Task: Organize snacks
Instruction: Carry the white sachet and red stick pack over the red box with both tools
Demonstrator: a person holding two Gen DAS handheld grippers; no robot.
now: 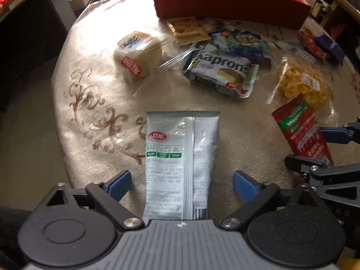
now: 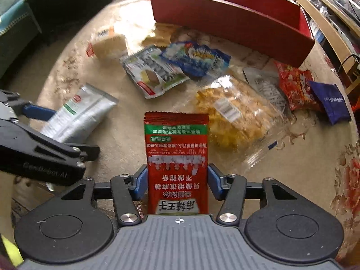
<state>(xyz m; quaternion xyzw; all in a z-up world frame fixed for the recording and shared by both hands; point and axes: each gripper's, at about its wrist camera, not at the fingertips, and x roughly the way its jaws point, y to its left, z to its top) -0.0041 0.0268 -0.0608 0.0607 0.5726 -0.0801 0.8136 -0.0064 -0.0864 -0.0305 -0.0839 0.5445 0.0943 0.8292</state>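
Snacks lie scattered on my table point(image 2: 315, 157) before the red box point(image 2: 225, 15). My left gripper point(image 1: 182, 183) stands wide, clear of the silver packet point(image 1: 182, 157) between its fingers; my right gripper point(image 2: 177, 180) pinches the red packet point(image 2: 176, 148).

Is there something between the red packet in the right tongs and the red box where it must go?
Yes. Loose snacks lie between the red packet and the red box: the yellow snack bag and the blue packet.

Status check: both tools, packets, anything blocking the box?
Left tool open, silver packet loose between pads. Right tool shut on red packet. Loose snacks lie before red box.
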